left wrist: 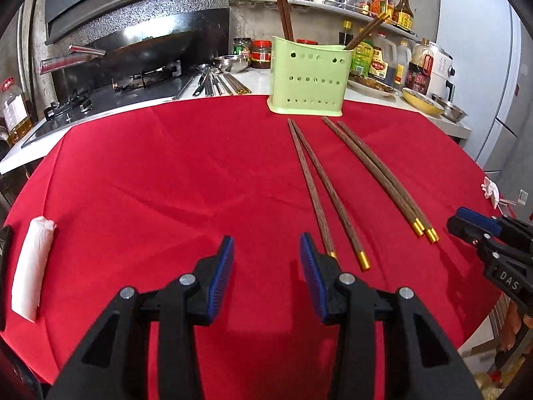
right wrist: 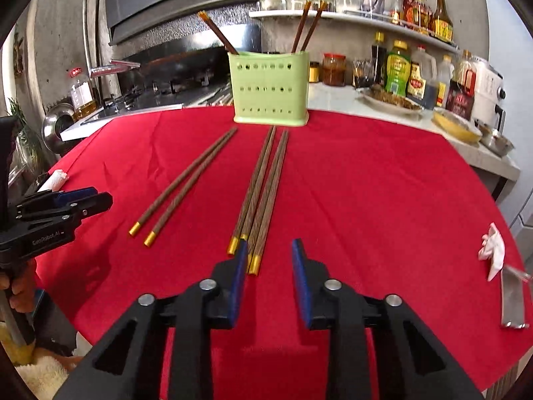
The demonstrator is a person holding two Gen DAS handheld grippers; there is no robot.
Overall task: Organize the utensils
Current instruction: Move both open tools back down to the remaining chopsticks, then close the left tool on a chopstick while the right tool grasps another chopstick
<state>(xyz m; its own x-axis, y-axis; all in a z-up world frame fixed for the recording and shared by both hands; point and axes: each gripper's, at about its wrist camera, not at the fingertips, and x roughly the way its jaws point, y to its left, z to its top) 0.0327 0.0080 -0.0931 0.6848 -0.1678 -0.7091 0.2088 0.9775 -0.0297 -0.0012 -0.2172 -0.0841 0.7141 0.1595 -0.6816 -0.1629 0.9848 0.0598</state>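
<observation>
A green perforated utensil holder (left wrist: pixel 308 76) (right wrist: pixel 269 88) stands at the far edge of the red tablecloth (left wrist: pixel 166 173) with some wooden chopsticks upright in it. One pair of gold-tipped chopsticks (left wrist: pixel 319 190) (right wrist: pixel 186 180) lies in front of it. A second bundle of chopsticks (left wrist: pixel 379 173) (right wrist: pixel 263 190) lies to its right. My left gripper (left wrist: pixel 266 260) is open and empty, its right finger near the first pair's gold tips. My right gripper (right wrist: pixel 269 266) is open and empty, its left finger at the bundle's gold tips.
A white roll (left wrist: pixel 31 266) lies at the cloth's left edge. A crumpled tissue (right wrist: pixel 493 246) and a metal piece (right wrist: pixel 513 300) lie at the right edge. Behind are a stove with a wok (left wrist: pixel 146 53), bottles (right wrist: pixel 399 70), dishes and more utensils (left wrist: pixel 216 83).
</observation>
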